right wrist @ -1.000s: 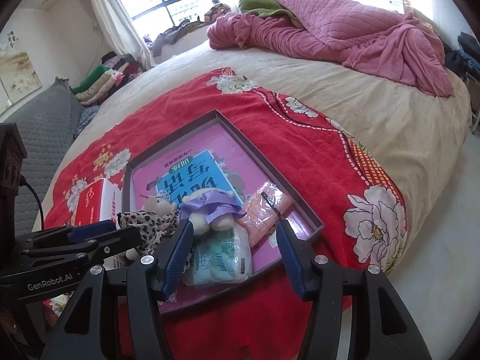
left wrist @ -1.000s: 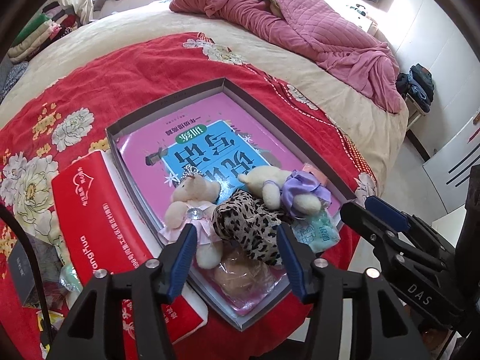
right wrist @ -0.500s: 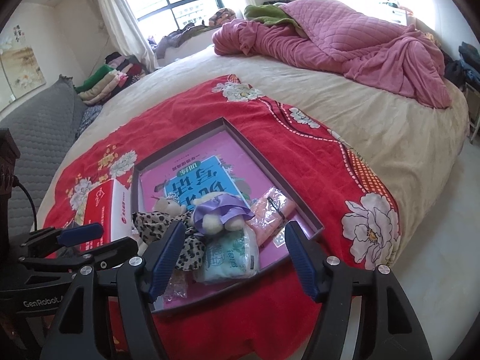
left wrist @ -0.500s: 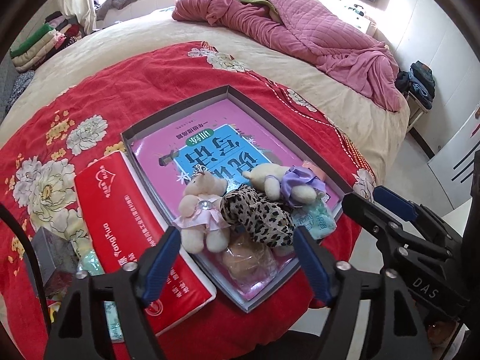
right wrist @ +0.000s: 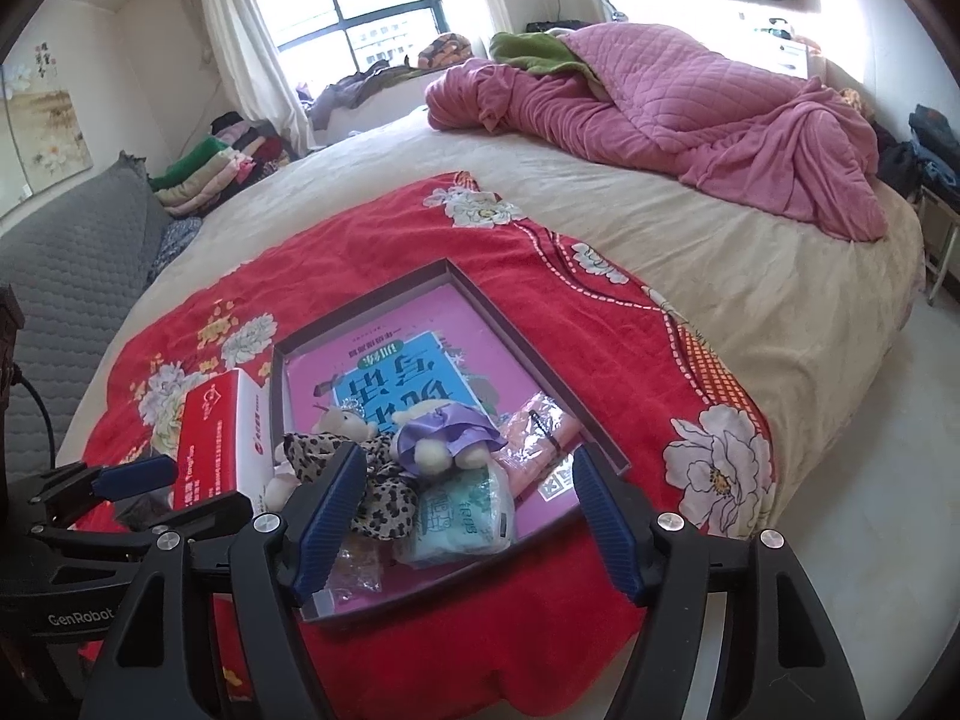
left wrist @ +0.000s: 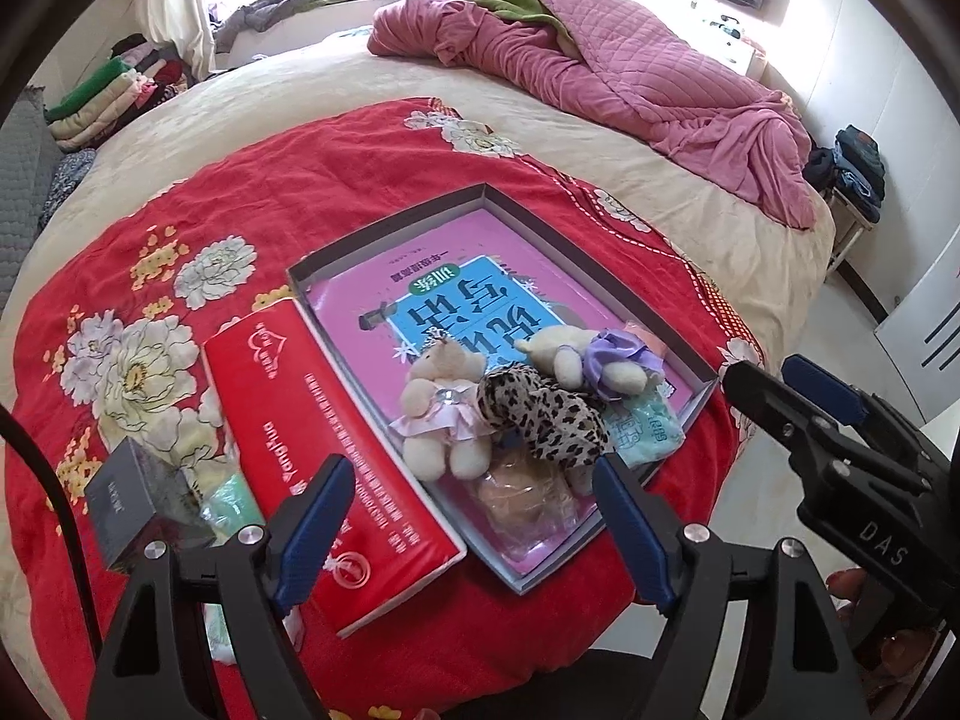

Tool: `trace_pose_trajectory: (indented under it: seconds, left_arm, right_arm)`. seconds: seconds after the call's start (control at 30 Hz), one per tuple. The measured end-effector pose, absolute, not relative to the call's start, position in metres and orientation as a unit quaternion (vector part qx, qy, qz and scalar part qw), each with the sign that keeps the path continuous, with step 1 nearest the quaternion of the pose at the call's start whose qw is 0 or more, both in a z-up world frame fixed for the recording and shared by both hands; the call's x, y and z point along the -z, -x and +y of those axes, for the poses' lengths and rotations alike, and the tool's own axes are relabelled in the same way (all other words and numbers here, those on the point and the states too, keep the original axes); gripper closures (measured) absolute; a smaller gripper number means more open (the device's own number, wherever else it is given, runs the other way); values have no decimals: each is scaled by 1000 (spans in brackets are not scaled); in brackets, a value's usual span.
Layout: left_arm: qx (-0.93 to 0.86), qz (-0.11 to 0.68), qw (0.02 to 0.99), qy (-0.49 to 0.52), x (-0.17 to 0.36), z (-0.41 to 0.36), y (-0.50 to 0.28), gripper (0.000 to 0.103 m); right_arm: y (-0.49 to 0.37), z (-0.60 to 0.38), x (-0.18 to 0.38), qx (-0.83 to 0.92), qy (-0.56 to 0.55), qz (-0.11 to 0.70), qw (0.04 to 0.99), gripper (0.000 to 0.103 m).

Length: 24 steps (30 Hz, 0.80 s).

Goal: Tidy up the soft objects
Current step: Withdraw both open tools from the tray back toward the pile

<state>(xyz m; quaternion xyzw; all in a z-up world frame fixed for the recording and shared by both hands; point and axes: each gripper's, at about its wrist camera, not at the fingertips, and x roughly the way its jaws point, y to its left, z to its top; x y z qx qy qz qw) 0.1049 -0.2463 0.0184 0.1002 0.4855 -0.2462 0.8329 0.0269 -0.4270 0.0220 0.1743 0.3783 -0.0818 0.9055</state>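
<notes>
A shallow grey tray point(left wrist: 600, 240) is laid on the red flowered blanket point(left wrist: 300, 180), its long axis running from the near bed edge toward the pink quilt point(left wrist: 630, 78). The soft things are gathered at the tray's near end. The bear in pink point(left wrist: 444, 414) is laid with its head toward the tray's far end. The bear in purple point(left wrist: 576, 354) is laid across the tray, its face hard to make out. Between them a leopard-print cloth point(left wrist: 540, 414) is bunched, and a clear bag point(left wrist: 522, 498) is partly hidden under it. A pale green packet point(right wrist: 462, 516) is seen beside the purple bear, partly covered by it. A red box point(left wrist: 336, 450) is set alongside the tray's left wall.

The left gripper point(left wrist: 474, 525) is held above the tray's near end, spread wide with nothing between its fingers. The right gripper point(right wrist: 465, 519) is opening, nothing gripped.
</notes>
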Motion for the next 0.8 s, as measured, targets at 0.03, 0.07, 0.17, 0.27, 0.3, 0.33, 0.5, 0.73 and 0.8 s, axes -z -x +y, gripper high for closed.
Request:
trace_pose_trajectory:
  seconds: [0.03,0.07,0.17,0.27,0.3,0.33,0.5,0.73,0.8]
  left_arm:
    - [244,485,834,-100,-19,-244,-104,22]
    - [241,484,835,-99,-20,-242,-103,22]
    - [239,483,837,-97,-23,-238,-101,22]
    - [236,480,839,-94,-26,-233,-98,22]
    - [235,481,840,-92,-26,-231,-97,22]
    - [235,480,840,-90,-28,-229,-96,22]
    - [230,477,844,-85,-31,-218,-91,22]
    - [222,472,850,-78,-38,-201,-86,22]
    - [219,471,851,-74,-40,-196,-85,22]
  right_arm:
    - [-26,-426,-23,82,-174,377,906,30]
    - [-26,-425,-24,83,-172,377,906,30]
    - [-25,-423,-28,83,-169,375,908,30]
    - [-23,-420,-31,82,-166,373,909,30]
    - [-23,-419,-32,81,-165,372,910,30]
    - [-23,-418,-33,82,-162,372,910,30]
    - [-21,-413,-37,81,-155,370,912,30]
    - [-20,-402,-46,74,-144,366,916,30]
    - [-20,-398,-48,72,-140,366,917,30]
